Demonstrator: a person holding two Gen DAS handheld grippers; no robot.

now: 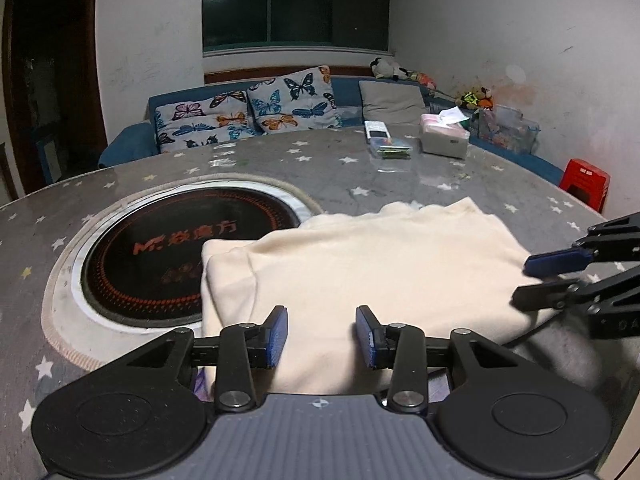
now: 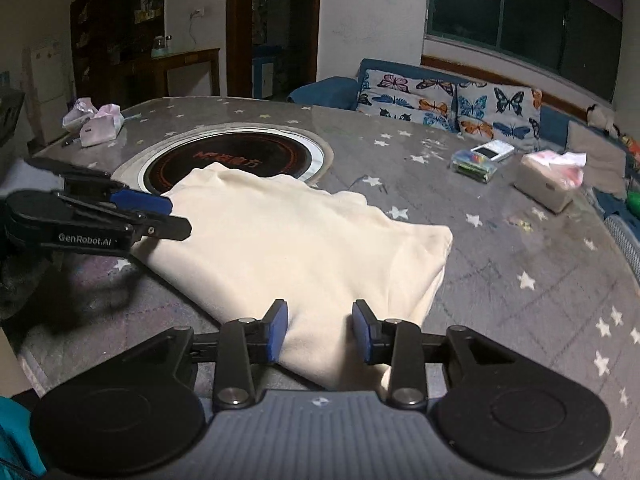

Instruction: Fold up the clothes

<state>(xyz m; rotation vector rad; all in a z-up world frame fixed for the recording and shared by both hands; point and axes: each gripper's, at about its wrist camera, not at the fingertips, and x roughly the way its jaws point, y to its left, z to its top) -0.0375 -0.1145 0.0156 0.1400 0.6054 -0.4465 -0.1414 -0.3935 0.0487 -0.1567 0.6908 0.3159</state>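
Note:
A cream garment lies folded on the grey star-patterned table, partly over the round black hotplate. My left gripper is open over the garment's near edge, fingers apart with cloth showing between them. My right gripper is open over the garment at its near corner. In the left wrist view the right gripper reaches in from the right edge of the cloth. In the right wrist view the left gripper sits at the cloth's left edge.
A tissue box, a remote and a small clear box sit at the table's far side. Pink packets lie at the far left. A blue sofa with butterfly cushions stands behind. A red stool is at right.

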